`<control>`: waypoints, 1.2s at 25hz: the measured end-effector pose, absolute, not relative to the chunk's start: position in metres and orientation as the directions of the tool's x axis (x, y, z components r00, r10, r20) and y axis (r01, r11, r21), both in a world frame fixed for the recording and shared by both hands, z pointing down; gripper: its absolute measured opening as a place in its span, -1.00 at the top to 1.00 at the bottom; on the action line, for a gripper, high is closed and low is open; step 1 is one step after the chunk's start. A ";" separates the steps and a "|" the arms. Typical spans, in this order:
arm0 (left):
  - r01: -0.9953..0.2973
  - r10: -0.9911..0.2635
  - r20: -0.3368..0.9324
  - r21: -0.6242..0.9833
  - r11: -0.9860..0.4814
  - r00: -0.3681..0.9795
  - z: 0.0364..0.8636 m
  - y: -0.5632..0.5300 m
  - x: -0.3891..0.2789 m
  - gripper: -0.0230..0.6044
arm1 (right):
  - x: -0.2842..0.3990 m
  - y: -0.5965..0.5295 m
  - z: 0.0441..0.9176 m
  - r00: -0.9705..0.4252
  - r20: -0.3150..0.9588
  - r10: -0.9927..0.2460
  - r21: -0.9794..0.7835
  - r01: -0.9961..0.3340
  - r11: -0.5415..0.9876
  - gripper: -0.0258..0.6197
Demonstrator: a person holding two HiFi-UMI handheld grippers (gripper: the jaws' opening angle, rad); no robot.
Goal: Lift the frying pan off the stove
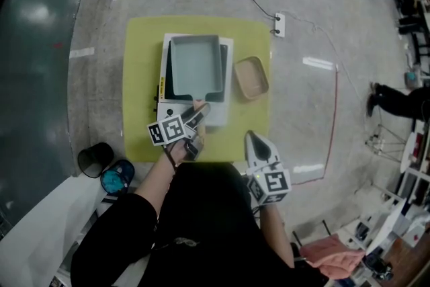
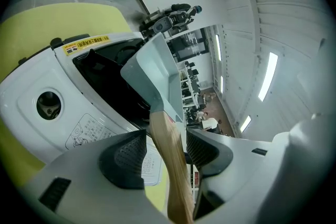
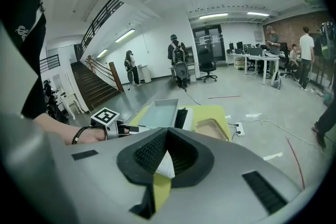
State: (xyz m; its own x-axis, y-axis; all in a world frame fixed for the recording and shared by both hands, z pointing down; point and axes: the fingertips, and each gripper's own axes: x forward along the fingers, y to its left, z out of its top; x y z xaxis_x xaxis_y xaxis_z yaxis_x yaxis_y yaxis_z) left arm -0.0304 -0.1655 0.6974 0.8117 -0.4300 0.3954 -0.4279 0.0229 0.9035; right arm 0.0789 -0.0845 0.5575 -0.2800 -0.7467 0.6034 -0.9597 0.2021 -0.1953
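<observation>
A grey rectangular frying pan (image 1: pixel 195 64) rests over a white portable stove (image 1: pixel 176 109) on a yellow table (image 1: pixel 142 50), its wooden handle (image 1: pixel 199 104) pointing toward me. My left gripper (image 1: pixel 199 115) is shut on that handle. In the left gripper view the handle (image 2: pixel 170 155) runs between the two black pads of the left gripper (image 2: pixel 167 147), with the pan (image 2: pixel 152 71) above the stove's (image 2: pixel 47 113) dark top. My right gripper (image 1: pixel 254 139) hovers over the table's near edge, shut and holding nothing. In the right gripper view its (image 3: pixel 165 152) pads meet, and the pan (image 3: pixel 160 113) lies beyond.
A tan rectangular dish (image 1: pixel 250 77) sits on the table right of the stove. A power strip (image 1: pixel 279 25) with its cable lies on the floor behind the table. A black bin (image 1: pixel 94 159) and a blue object (image 1: pixel 117 177) stand at my left. Several people stand far off.
</observation>
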 end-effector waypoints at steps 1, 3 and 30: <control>-0.422 -0.434 0.391 0.906 0.028 0.812 0.698 -0.166 -0.030 0.09 | 0.079 -0.085 0.557 -0.277 0.604 -0.747 -0.196 -0.961 0.197 0.87; -0.402 -0.444 0.378 0.915 0.044 0.812 0.699 -0.166 -0.030 0.09 | 0.078 -0.084 0.557 -0.270 0.611 -0.744 -0.199 -0.962 0.186 0.87; -0.389 -0.419 0.365 0.921 0.031 0.831 0.702 -0.162 -0.020 0.34 | 0.065 -0.088 0.557 -0.295 0.600 -0.743 -0.191 -0.955 0.226 0.87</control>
State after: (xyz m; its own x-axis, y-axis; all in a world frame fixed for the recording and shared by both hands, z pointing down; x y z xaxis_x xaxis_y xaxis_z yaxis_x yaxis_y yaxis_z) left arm -0.0199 -0.1624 0.7019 0.8314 -0.4188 0.3652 -0.3888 0.0310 0.9208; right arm 0.0648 -0.0878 0.5571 -0.2954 -0.7434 0.6001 -0.9554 0.2256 -0.1907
